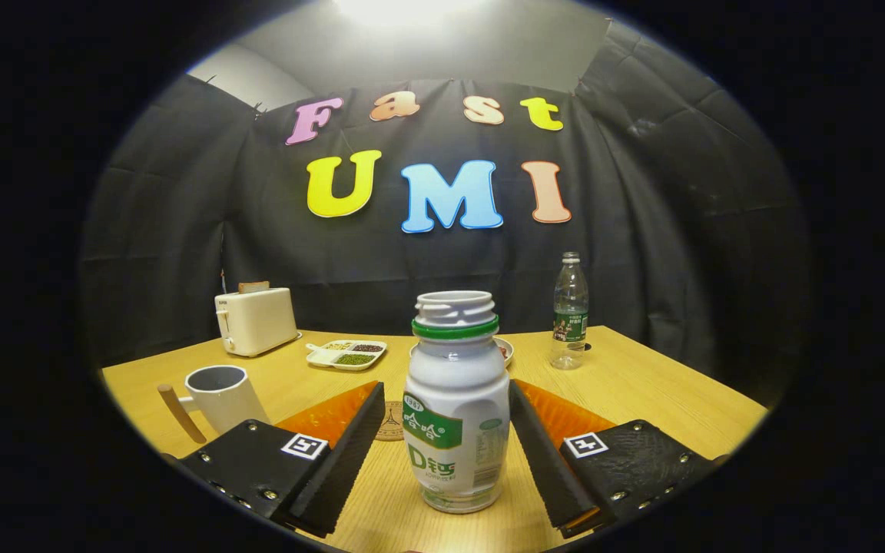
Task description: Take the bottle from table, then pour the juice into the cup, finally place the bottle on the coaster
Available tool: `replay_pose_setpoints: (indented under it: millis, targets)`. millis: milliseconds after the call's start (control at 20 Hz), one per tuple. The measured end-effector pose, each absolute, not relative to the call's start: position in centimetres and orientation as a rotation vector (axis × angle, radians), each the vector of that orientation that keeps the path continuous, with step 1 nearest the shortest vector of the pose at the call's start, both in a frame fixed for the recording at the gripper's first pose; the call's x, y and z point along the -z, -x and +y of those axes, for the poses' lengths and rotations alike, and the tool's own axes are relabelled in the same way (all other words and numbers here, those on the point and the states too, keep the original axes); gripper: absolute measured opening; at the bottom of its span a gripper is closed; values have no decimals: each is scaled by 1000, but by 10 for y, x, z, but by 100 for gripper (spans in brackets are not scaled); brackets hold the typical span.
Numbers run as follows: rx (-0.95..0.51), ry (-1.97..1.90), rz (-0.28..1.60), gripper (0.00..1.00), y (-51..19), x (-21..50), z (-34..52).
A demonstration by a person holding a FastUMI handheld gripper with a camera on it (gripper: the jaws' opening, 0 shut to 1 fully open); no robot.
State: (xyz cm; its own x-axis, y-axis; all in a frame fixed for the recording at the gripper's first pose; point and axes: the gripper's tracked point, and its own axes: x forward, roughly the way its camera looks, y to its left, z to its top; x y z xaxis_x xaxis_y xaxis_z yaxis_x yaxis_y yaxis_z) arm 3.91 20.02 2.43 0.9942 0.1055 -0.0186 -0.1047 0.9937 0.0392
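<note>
Item: white bottle [455, 407], uncapped, with a green ring below its threaded neck and a green-and-white label. It stands upright on the wooden table [642, 384], between the two fingers of the gripper [446, 442].

Item: gripper. Its jaws stand open, one finger on each side of the bottle. A gap of bare table shows between the left finger and the bottle; the right finger sits very near the bottle's side, and contact cannot be told. Each finger carries a small square marker on its upper face.

Item: white cup [220, 395] with a wooden handle, open and upright, on the table just beyond the left finger.

Item: round coaster [391, 421], flat on the table, partly hidden between the left finger and the bottle.

Item: white toaster [256, 319] with a slice of bread in its slot, far left of the table by the booth's wall.

Item: divided white tray [346, 354] holding separate portions of small grains or beans, beyond the coaster.

Item: small dish [505, 351], mostly hidden behind the bottle's shoulder.

Item: clear plastic bottle [570, 311] with a green label, upright, far right of the table.
</note>
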Motion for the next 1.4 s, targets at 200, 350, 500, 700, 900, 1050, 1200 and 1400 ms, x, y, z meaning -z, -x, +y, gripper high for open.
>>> replay_pose_setpoints:
  millis: [200,350,500,700,900,1050,1200,1400]
  targets:
    - [-81,-34,22,95,-49,-20,201]
    - [-77,-26,15,84,-55,-17,202]
    - [-85,-21,13,72,-53,-19,204]
    - [-91,13,15,72,-51,-25,206]
    - [-93,60,15,72,-50,-30,208]
    - [-128,88,25,69,-51,-30,216]
    - [-168,103,48,69,-50,-29,227]
    - [-199,184,55,69,-50,-32,239]
